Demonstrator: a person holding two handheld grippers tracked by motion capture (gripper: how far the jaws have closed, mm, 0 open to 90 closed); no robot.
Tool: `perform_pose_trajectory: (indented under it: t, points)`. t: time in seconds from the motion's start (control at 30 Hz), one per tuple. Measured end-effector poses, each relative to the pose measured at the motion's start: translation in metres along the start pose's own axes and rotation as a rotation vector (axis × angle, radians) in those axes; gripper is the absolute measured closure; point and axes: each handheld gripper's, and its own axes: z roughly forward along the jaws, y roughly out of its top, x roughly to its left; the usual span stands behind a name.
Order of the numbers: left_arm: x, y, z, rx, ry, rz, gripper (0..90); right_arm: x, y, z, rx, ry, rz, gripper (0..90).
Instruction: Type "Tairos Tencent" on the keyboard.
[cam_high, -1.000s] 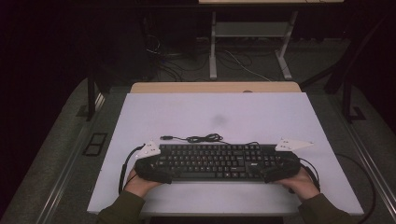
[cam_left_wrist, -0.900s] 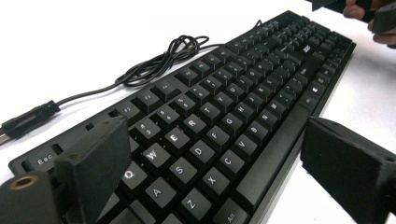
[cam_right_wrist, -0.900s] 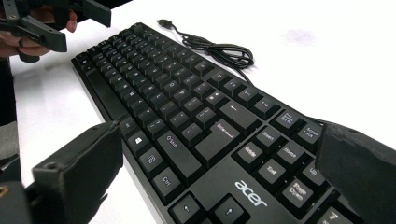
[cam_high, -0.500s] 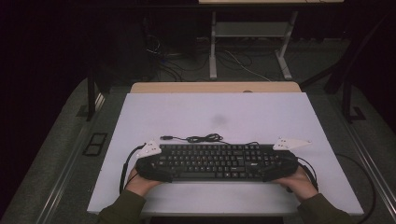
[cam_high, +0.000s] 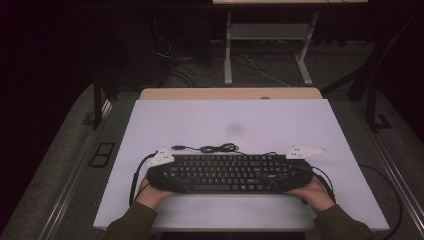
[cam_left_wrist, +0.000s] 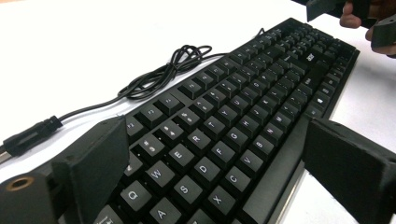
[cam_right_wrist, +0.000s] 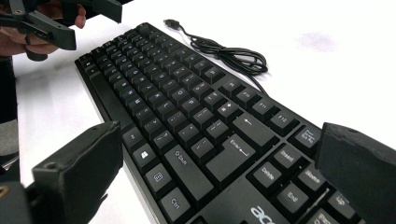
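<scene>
Tabletop: a wide, flat white rectangular tabletop (cam_high: 280, 120) with a pale wooden strip along its far edge; a faint grey smudge sits near its middle.

Keyboard: a long black plastic computer keyboard (cam_high: 230, 172) lies flat on the tabletop close to the near edge, its length running parallel to that edge, roughly centred between the left and right edges. In the left gripper view the letter keys (cam_left_wrist: 219, 135) run away towards the far end; in the right gripper view the Enter and Shift keys (cam_right_wrist: 210, 140) sit nearest.

Left gripper: the black two-jaw left gripper (cam_high: 159, 172) with a grey three-cornered plate on top sits at the keyboard's left end. Its jaws stand apart, one on the far side and one on the near side of the keyboard (cam_left_wrist: 205, 154), straddling that end; whether the pads press on the edges I cannot tell.

Right gripper: the black two-jaw right gripper (cam_high: 300, 170) with a grey plate sits at the keyboard's right end, jaws spread to either side of it (cam_right_wrist: 219, 186); contact with the edges cannot be told.

Cable: a thin black keyboard cable (cam_high: 217, 148) lies in a loose bundle on the tabletop just beyond the keyboard's far edge, ending in a plug (cam_left_wrist: 30, 135) towards the left.
</scene>
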Motion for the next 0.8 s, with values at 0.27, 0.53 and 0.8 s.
perform_pose_trajectory:
  t: [0.27,0.53,0.8]
  points:
    - [0.0,0.004,0.003,0.005,0.013,0.003,1.1,0.0,0.003,0.006,0.007,0.01,-0.002,0.9]
    - [-0.001,0.006,0.008,0.013,0.014,0.01,1.0,0.001,0.007,0.01,0.007,0.019,0.0,0.8]
    - [0.001,0.009,0.012,0.013,0.019,0.008,1.1,0.001,0.01,0.016,0.008,0.033,0.003,0.8]
